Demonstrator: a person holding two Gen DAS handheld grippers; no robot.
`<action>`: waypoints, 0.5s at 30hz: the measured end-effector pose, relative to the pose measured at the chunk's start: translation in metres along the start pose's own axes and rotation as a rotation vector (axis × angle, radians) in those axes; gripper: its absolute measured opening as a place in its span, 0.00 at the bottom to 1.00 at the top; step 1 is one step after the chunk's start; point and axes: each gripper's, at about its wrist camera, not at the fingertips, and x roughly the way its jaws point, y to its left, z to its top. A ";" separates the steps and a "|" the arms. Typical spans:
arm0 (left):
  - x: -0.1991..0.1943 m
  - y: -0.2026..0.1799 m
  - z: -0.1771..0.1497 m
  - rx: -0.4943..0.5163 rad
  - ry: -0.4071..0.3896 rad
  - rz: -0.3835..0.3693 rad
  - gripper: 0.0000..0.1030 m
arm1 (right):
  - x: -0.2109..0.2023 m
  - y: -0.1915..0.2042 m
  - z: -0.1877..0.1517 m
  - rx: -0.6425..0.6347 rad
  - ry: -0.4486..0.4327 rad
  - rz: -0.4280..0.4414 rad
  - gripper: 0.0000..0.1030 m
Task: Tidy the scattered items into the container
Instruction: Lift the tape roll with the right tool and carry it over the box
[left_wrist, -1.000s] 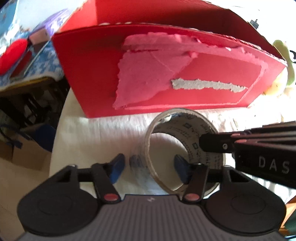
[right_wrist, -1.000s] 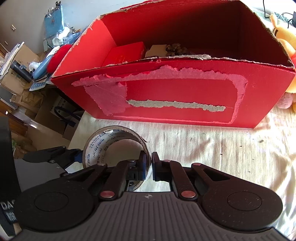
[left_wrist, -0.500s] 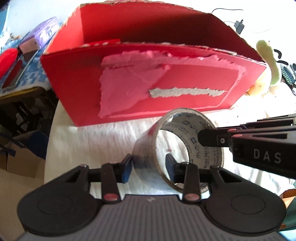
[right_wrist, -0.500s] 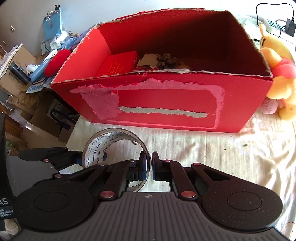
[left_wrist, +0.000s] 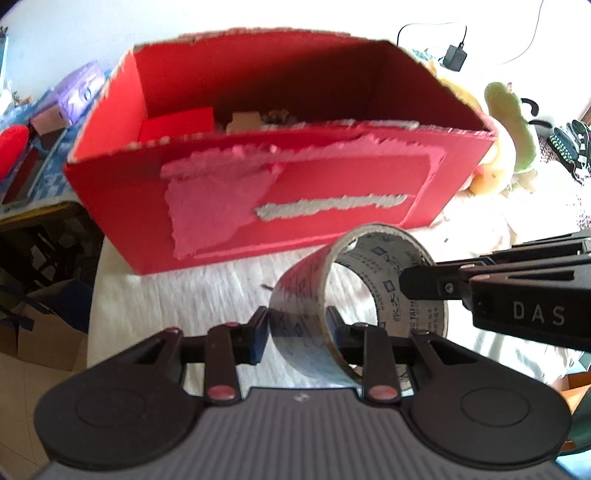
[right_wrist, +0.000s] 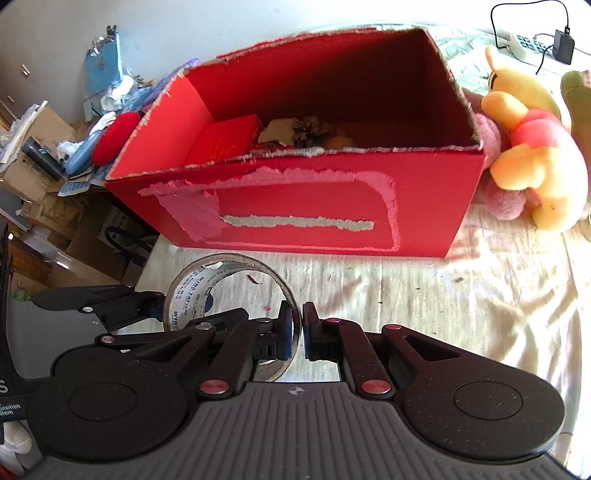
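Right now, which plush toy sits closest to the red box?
The pink plush, tucked against the right end of the red box. The yellow bear in the red shirt lies just beyond it, and the green plush farther out still.

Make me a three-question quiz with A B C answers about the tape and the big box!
1. Where is the tape roll?
A. inside the box
B. in front of the box
C. on the plush bear

2. What colour is the box?
A. red
B. blue
C. green

3. How are the right tongs set?
A. wide open
B. out of sight
C. shut on the roll's wall

Answers: 1 B, the roll is held over the cloth, short of the box. 2 A, its walls are red. 3 C, one finger sits inside the ring, one outside.
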 end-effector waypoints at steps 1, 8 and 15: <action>-0.004 -0.002 0.001 -0.002 -0.009 0.004 0.28 | -0.003 -0.001 0.001 -0.011 -0.005 0.009 0.05; -0.035 -0.023 0.013 -0.034 -0.075 0.031 0.28 | -0.035 -0.009 0.012 -0.088 -0.043 0.081 0.06; -0.055 -0.048 0.028 -0.082 -0.142 0.052 0.28 | -0.066 -0.026 0.029 -0.140 -0.083 0.140 0.07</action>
